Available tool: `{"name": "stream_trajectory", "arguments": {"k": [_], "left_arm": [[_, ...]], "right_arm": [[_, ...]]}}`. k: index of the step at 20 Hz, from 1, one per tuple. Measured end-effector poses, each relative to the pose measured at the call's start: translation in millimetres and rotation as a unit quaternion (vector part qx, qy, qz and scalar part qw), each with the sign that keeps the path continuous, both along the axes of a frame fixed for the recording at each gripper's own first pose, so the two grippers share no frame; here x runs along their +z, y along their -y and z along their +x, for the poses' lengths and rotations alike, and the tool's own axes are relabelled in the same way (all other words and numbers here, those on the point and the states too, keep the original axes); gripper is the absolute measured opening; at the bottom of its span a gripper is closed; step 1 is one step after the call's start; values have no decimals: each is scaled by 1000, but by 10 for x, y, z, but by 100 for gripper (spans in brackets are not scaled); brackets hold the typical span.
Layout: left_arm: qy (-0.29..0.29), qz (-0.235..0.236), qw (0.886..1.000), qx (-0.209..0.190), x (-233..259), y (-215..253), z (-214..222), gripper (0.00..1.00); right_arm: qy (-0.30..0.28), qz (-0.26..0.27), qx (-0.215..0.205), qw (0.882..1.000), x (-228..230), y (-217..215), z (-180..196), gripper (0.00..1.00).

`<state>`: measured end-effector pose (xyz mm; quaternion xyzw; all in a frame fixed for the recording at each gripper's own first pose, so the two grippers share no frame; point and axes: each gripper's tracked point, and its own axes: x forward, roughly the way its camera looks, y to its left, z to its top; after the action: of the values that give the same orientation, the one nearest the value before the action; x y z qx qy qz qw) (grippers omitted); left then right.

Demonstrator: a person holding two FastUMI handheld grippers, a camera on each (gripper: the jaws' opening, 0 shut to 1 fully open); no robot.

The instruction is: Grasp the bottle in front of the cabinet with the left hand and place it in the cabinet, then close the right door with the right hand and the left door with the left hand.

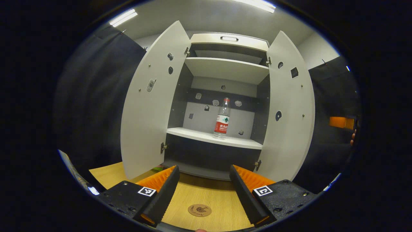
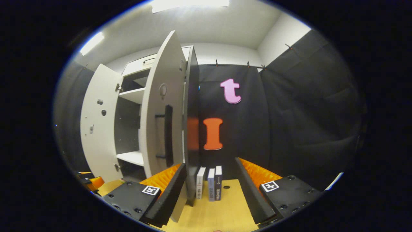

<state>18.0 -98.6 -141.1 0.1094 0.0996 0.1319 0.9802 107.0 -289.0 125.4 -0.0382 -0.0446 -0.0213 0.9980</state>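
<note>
A clear bottle (image 1: 222,118) with a red label stands upright on the cabinet's middle shelf (image 1: 206,136). Both white doors hang open: the left door (image 1: 151,103) and the right door (image 1: 291,109). My left gripper (image 1: 203,188) is open and holds nothing, low over the wooden table in front of the cabinet, well back from the bottle. In the right gripper view the right door (image 2: 161,112) is seen nearly edge-on, its dark handle (image 2: 168,135) facing me. My right gripper (image 2: 210,190) is open, its left finger close to the door's lower edge.
A round brown coaster (image 1: 199,210) lies on the wooden table (image 1: 206,196) between the left gripper's fingers. Three books (image 2: 209,187) stand upright beside the cabinet's side panel (image 2: 192,129). At the far right edge of the left gripper view is the other gripper with a hand (image 1: 346,124).
</note>
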Motion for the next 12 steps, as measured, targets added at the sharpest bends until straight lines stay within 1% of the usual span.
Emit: {"name": "stream_trajectory", "arguments": {"k": [1, 2, 3, 4, 5, 8, 9, 10, 11, 12], "left_arm": [[0, 5, 1000, -2, 37, -58, -4, 95], [-4, 9, 1000, -7, 63, -109, -1, 95], [-5, 12, 1000, -9, 103, -159, -8, 95], [-3, 12, 1000, -12, 149, -214, -12, 95], [-4, 11, 1000, -13, 176, -261, -13, 95], [-7, 14, 1000, -12, 221, -433, 7, 95], [-6, 18, 1000, -12, 243, -486, 15, 95], [-3, 21, 1000, -11, 274, -539, 28, 95], [0, 22, 1000, -13, 291, -573, 32, 95], [3, 22, 1000, -13, 312, -607, 45, 95]], "right_arm": [[11, -3, -13, 1000, 194, 15, 74, 98], [20, -4, -28, 999, 331, 51, 131, 98], [21, -3, -37, 999, 420, 49, 160, 94], [26, -6, -39, 999, 512, 6, 230, 100], [25, -14, -41, 999, 560, -48, 292, 98], [29, -26, -48, 998, 627, -211, 425, 98], [27, -24, -40, 999, 604, -312, 456, 89], [25, -20, -29, 999, 570, -405, 477, 89], [29, -21, -39, 999, 569, -402, 471, 89], [34, -19, -50, 998, 590, -371, 482, 95]]}}
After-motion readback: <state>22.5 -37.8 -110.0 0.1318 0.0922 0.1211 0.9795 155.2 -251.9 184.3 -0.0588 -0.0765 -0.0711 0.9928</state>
